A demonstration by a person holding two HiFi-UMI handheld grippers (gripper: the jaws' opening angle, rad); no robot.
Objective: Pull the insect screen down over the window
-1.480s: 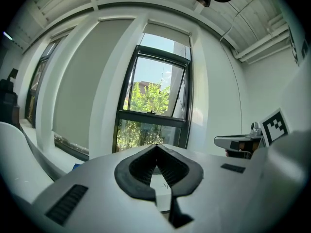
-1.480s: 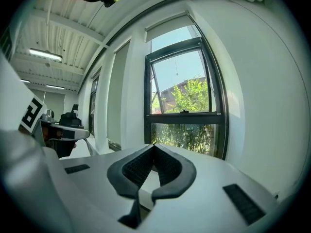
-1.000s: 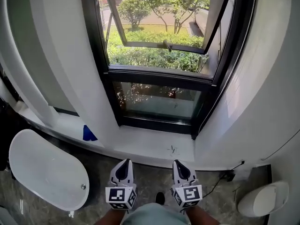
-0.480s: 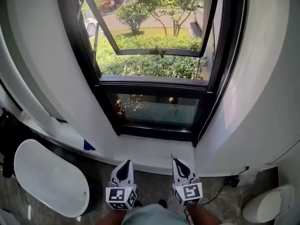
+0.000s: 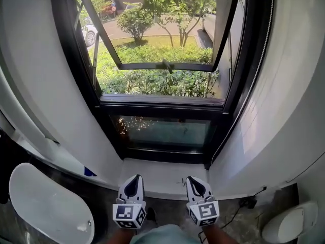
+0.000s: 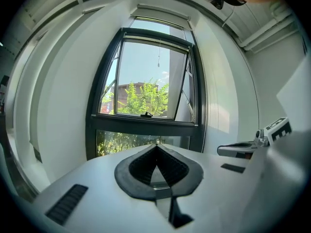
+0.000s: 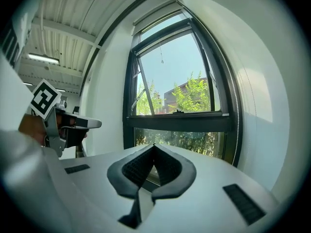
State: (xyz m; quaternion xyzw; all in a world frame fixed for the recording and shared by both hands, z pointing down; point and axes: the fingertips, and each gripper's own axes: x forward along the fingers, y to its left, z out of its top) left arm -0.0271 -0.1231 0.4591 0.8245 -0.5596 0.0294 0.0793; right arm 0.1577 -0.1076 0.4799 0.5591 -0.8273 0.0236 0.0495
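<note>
Window (image 5: 160, 60) fills more of the head view than a second ago, and its white sill (image 5: 157, 173) now lies just ahead of both pairs of fingers, where earlier it lay further off. Left gripper (image 5: 134, 179) and right gripper (image 5: 193, 180) sit side by side, fingers clenched on nothing. Insect screen is not down over the glass; white housing (image 6: 160, 11) tops the frame high above the fingers, and a thin cord (image 6: 158, 57) hangs before the upper pane. Dark frame edges stand ahead left and right, the sash tilts outward, and white walls flank open space up to the glass
</note>
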